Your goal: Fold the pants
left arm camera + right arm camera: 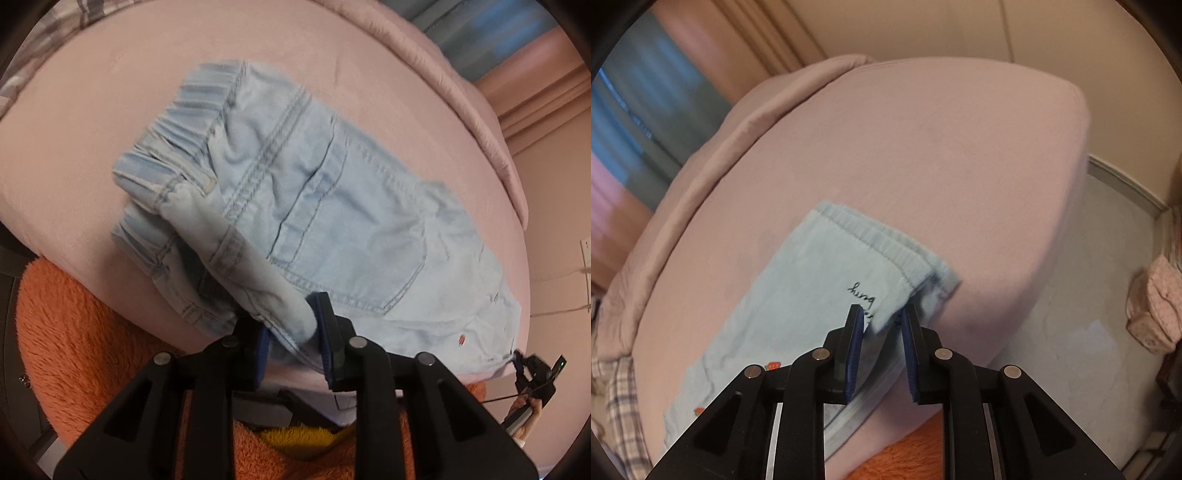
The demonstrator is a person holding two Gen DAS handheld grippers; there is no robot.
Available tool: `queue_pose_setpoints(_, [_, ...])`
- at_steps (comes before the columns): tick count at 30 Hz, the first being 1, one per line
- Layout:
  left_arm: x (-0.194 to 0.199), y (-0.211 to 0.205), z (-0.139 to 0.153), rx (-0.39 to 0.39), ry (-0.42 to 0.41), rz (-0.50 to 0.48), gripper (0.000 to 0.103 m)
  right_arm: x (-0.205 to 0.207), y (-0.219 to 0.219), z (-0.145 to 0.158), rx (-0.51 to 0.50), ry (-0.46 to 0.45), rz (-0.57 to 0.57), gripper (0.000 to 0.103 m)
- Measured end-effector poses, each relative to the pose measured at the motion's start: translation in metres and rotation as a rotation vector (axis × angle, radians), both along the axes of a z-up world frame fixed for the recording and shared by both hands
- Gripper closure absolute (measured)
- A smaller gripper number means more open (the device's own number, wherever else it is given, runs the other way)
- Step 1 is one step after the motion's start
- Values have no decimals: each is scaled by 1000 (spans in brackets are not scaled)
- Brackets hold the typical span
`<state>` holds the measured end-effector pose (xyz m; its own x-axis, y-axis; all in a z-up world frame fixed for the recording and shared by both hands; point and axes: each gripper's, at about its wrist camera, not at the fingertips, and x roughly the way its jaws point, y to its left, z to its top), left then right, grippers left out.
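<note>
Light blue denim pants (314, 206) lie on a pink bed (92, 110), with the elastic waistband at the far left and a back pocket facing up. My left gripper (291, 332) is shut on a bunched fold of the pants near the bed's front edge. In the right wrist view the pants' leg end (827, 280) with its hem and black script lettering lies on the bed (923, 147). My right gripper (882, 317) is shut on the hem corner. The right gripper also shows in the left wrist view (532, 369), at the pants' far end.
An orange fuzzy rug (81, 332) lies below the bed's front edge. A pink duvet (701, 147) is heaped along the bed's far side. A plaid cloth (617, 398) is at the left. A floral fabric item (1156, 306) sits on the grey floor (1071, 332) to the right.
</note>
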<state>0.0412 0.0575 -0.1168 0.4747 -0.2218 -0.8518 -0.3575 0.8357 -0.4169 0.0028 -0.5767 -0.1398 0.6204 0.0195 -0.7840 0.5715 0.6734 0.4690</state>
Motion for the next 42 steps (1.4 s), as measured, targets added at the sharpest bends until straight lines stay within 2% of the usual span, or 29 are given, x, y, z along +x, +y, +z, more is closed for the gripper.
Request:
queue_pose_setpoints(2, [-2,-3,12,21,-16,-8,86,1,1,0,-26,10,-16,100])
queue_pose_setpoints(5, [-11,-4,24,29,-15,-21,86,-6,-4,15,5,-55,-58,100])
queue_pose_setpoints(8, [-11,0,14,27,16,-49,85,-15,-7,25,-10,-80,-77,100])
queue_pose_setpoints(12, [0,4,-18,3,104,-56,82,-7,-2,-5,-24,21,-84,100])
queue_pose_setpoints(14, [2,5,-16,-4,109,-78,81,4,2,-19,-62,104,-70,100])
queue_pose_setpoints(15, [2,6,-12,-8,108,-97,79,5,4,-20,-76,118,-68,100])
queue_pose_setpoints(16, [-1,9,-8,-15,112,-101,71,6,6,-16,-91,121,-68,100])
queue_pose_setpoints(17, [-5,14,-3,-15,119,-88,65,7,7,-11,-105,134,-62,94])
queue_pose_setpoints(18, [-7,19,2,-7,123,-65,52,8,9,-3,-126,155,-60,82])
queue_pose_setpoints(19, [-14,27,11,8,109,-30,43,9,12,6,-148,159,-60,75])
queue_pose_setpoints(20, [-19,29,16,17,88,-14,40,9,17,16,-170,142,-54,66])
queue_pose_setpoints(21, [-23,37,25,31,49,5,36,6,23,28,-190,113,-34,61])
queue_pose_setpoints(23, [-24,50,33,57,2,30,33,13,43,51,-208,59,45,60])
queue_pose_setpoints(26, [-16,69,29,81,-27,85,35,39,89,78,-194,-24,206,59])
queue_pose_setpoints(27, [-13,75,23,73,-33,97,41,50,109,84,-181,-58,277,59])
queue_pose_setpoints(28, [-12,78,17,63,-33,98,62,63,133,89,-159,-88,359,59])
queue_pose_setpoints(29, [-8,80,10,56,-12,86,70,75,156,91,-136,-102,434,59])
queue_pose_setpoints(31, [-5,83,-6,65,36,81,69,97,202,92,-98,-119,574,59])
queue_pose_setpoints(32, [-7,86,-9,47,30,92,69,110,232,92,-78,-124,665,59])
queue_pose_setpoints(35, [-12,89,-11,25,22,111,69,138,297,92,-31,-132,840,59])
queue_pose_setpoints(38, [-16,90,-11,45,24,106,68,168,344,88,-36,-114,950,59])
queue_pose_setpoints(42, [-15,86,-6,95,27,94,68,187,395,70,-93,-22,1047,59])
